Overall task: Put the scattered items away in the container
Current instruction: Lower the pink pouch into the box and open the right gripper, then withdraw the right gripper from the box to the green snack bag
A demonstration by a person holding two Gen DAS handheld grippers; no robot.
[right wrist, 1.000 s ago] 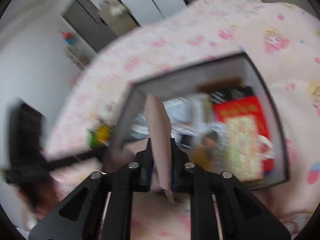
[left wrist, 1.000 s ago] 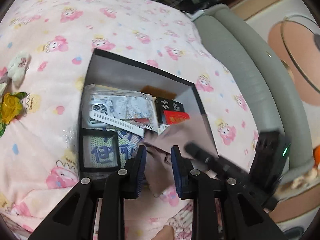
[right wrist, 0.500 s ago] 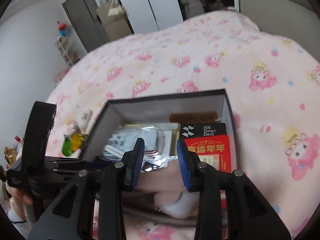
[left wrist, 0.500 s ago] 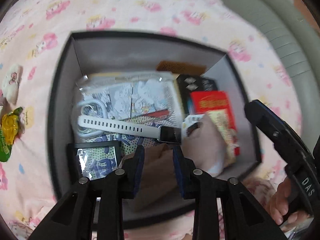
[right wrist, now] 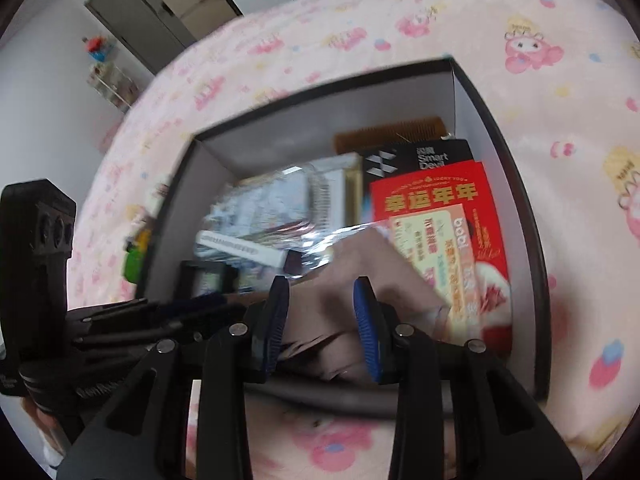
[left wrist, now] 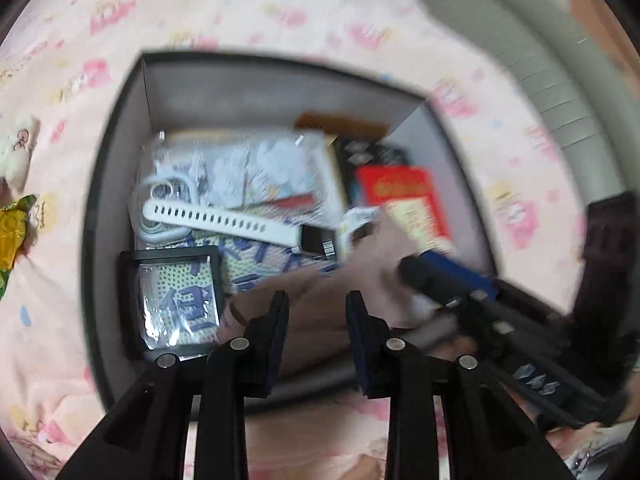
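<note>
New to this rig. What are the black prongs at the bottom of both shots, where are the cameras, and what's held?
No robot arm here: a person holds a two-finger gripper in each hand, with a fisheye camera on each looking along its fingers. So the prongs are the left gripper and the right gripper.

Both hang over a dark box on a pink printed bedspread. Inside lie a white watch, a red packet and a pinkish cloth.

The cloth lies between both grippers' jaws, apparently not pinched. The right jaws are opening.
</note>
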